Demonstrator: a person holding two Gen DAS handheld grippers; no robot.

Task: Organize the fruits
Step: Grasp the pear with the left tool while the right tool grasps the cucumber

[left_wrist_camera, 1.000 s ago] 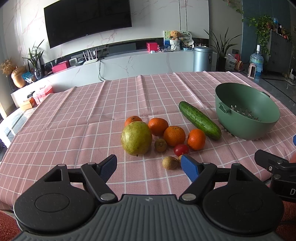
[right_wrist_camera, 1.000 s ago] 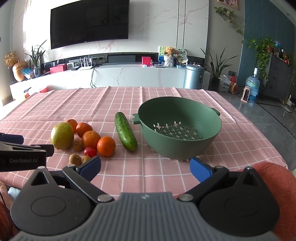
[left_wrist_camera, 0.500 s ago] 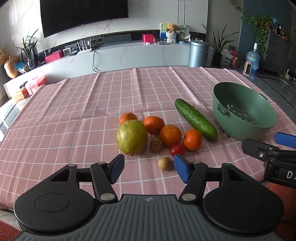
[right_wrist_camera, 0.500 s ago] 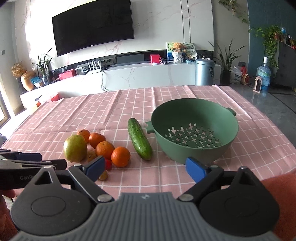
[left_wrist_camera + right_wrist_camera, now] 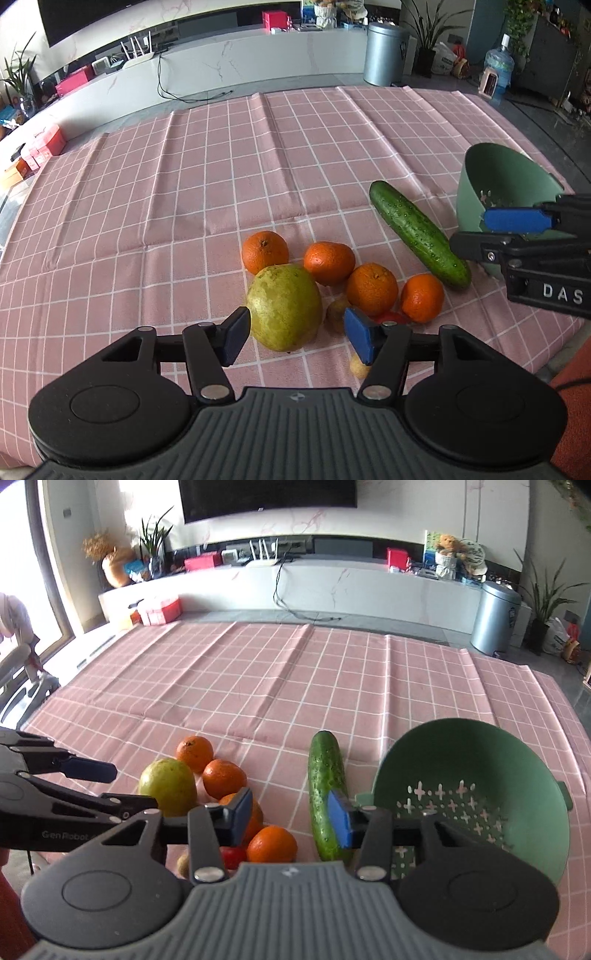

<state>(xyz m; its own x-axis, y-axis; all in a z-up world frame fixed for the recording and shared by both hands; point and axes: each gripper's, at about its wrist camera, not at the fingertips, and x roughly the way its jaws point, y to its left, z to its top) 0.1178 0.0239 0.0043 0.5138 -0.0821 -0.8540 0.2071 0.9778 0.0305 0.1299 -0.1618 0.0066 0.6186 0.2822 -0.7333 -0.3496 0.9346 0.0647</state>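
A green pear (image 5: 283, 307) lies on the pink checked cloth with several oranges (image 5: 371, 287), a red tomato (image 5: 390, 316), small brown fruits (image 5: 337, 309) and a cucumber (image 5: 418, 232) beside it. My left gripper (image 5: 295, 338) is open, its fingers on either side of the pear's near end, not closed on it. My right gripper (image 5: 290, 818) is open and empty above the oranges (image 5: 272, 843) and the cucumber (image 5: 327, 794). The green colander (image 5: 476, 794) stands empty at the right. The pear also shows in the right wrist view (image 5: 168, 786).
The pink checked tablecloth (image 5: 221, 177) covers the table; its near edge runs just below the fruits. The right gripper (image 5: 517, 236) reaches in front of the colander (image 5: 495, 184) in the left view. A white TV bench and a metal bin (image 5: 495, 616) stand beyond the table.
Both grippers have moved forward and tipped down over the fruits. My left gripper now straddles the pear; my right has swung left over the oranges and cucumber.
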